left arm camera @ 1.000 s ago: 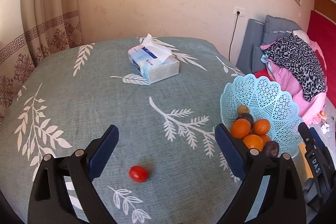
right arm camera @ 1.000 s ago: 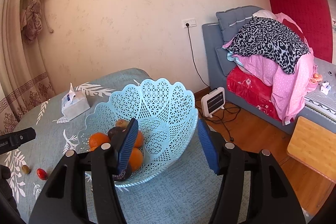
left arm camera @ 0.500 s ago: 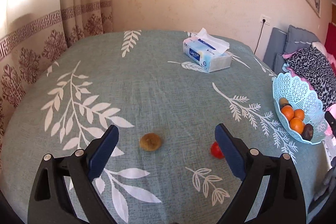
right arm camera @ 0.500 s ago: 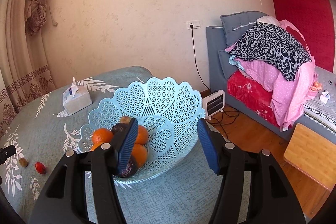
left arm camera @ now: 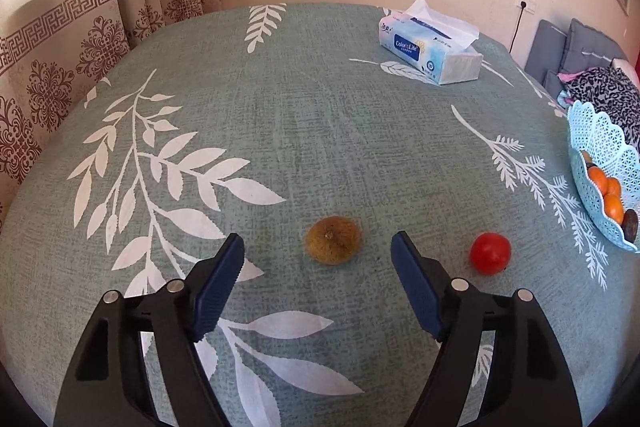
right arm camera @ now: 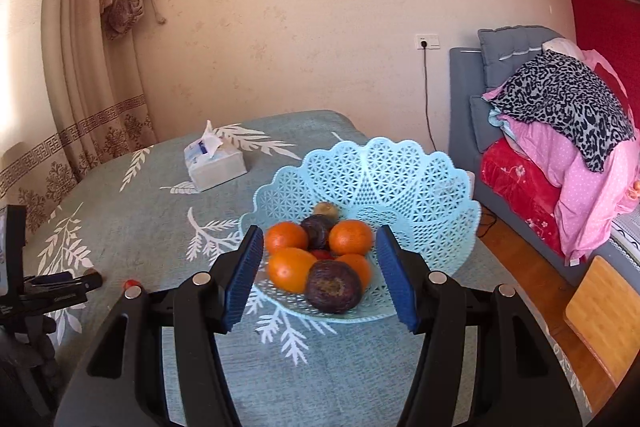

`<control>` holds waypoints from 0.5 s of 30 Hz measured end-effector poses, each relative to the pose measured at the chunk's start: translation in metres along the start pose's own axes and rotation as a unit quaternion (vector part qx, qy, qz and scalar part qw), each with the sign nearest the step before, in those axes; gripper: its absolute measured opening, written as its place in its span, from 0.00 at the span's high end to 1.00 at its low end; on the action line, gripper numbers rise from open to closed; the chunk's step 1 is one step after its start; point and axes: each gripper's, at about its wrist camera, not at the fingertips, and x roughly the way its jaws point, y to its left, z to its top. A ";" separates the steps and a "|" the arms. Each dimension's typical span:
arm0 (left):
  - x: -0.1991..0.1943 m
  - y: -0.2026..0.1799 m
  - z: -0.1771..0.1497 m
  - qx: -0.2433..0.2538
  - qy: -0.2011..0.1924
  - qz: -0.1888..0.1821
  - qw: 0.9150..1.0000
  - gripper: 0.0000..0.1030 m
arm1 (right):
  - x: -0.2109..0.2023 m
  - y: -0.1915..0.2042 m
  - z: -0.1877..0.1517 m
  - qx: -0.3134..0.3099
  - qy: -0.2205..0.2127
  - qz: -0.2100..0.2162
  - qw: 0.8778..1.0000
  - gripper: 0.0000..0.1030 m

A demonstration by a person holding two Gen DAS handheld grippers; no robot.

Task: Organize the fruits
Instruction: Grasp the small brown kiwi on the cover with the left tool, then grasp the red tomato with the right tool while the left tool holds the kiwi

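Since a second ago our left gripper [left arm camera: 316,247] swung off the small red tomato [left arm camera: 490,253] and closed in on the round brownish-green fruit [left arm camera: 333,240], jaws wide apart, empty, fruit just ahead between the tips. Right gripper [right arm camera: 320,251] is parted too, holding nothing, hovering in front of the pale blue lattice plastic basket [right arm camera: 420,183]. Risks: round fruit rolls off on the cloth-covered counter [left arm camera: 320,131] if one pad touches first; it may nudge the tomato just beside it, on the basket side.
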 end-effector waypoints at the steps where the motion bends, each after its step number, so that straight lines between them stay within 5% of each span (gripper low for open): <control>1: 0.003 0.001 0.001 -0.001 0.004 -0.002 1.000 0.32 | 0.002 0.006 0.000 -0.005 0.006 0.011 1.000 0.42; 9: 0.004 0.007 0.001 -0.015 0.006 -0.019 1.000 0.66 | 0.020 0.054 -0.005 -0.044 0.065 0.087 0.993 0.42; 15: -0.004 0.007 -0.003 -0.018 -0.010 -0.021 1.000 0.67 | 0.043 0.095 -0.016 -0.080 0.131 0.146 0.977 0.42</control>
